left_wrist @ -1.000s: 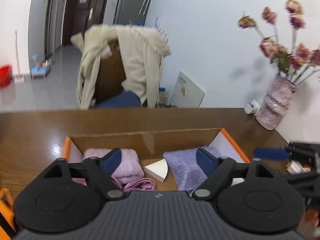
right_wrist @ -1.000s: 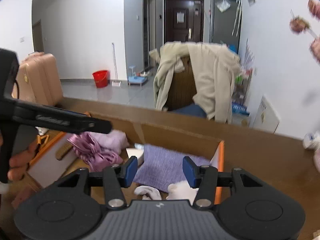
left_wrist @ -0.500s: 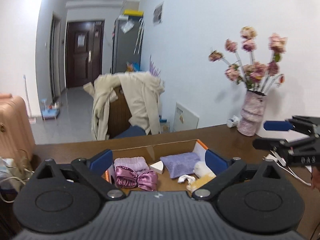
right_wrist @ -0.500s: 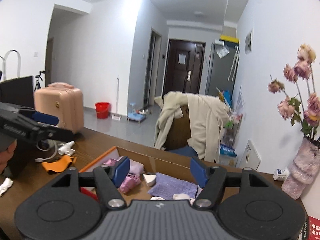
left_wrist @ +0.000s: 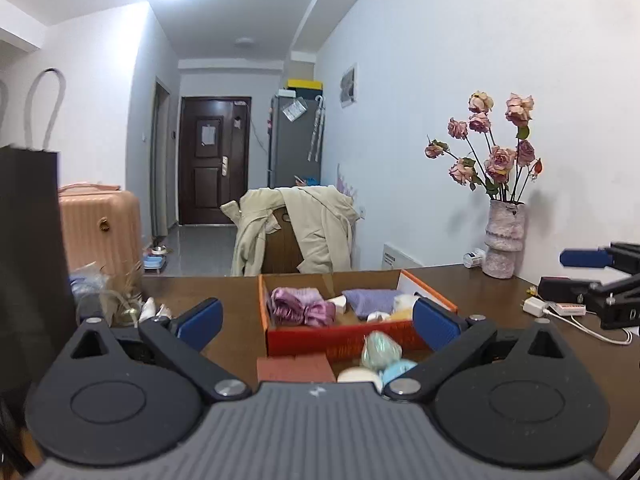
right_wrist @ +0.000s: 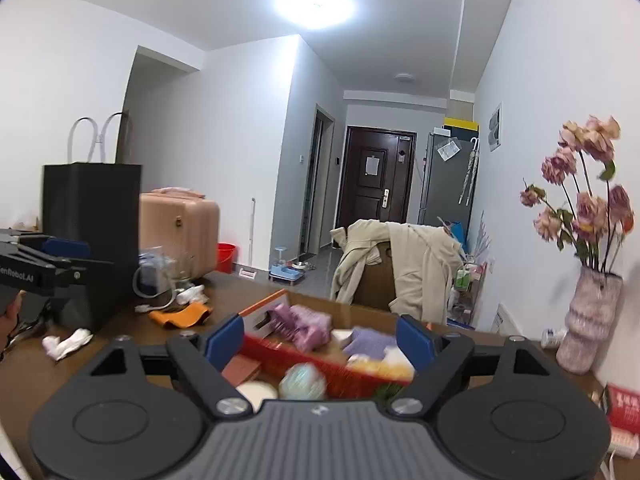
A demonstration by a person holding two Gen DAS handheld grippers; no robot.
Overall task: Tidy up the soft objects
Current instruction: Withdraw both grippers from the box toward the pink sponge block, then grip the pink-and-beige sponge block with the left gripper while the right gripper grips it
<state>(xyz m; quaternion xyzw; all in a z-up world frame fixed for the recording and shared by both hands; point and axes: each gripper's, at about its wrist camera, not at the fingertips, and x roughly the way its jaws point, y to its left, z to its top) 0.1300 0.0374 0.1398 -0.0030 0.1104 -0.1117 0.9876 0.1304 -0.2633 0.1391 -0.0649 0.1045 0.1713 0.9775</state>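
An orange-red cardboard box (left_wrist: 340, 338) sits on the brown table and holds a pink satin scrunchie (left_wrist: 300, 310), a pink knit cloth, a purple cloth (left_wrist: 370, 300) and small white and yellow soft pieces. In front of it lie a teal ball (left_wrist: 380, 350), a light blue item, a white round item and a brick-red block (left_wrist: 296, 368). My left gripper (left_wrist: 316, 320) is open and empty, pulled back from the box. My right gripper (right_wrist: 320, 336) is open and empty, also back from the box (right_wrist: 320, 368); that view is blurred.
A vase of dried roses (left_wrist: 502, 240) stands at the back right, with a charger and cable (left_wrist: 560, 310) on the table. A black paper bag (right_wrist: 92, 240), an orange cloth (right_wrist: 180, 314) and white cloth scraps (right_wrist: 66, 342) are on the left. A chair with a beige coat (left_wrist: 296, 232) stands behind the table.
Both grippers have pulled back and up from over the box, so the box looks smaller and its front wall and the items before it now show. Both jaws opened wider.
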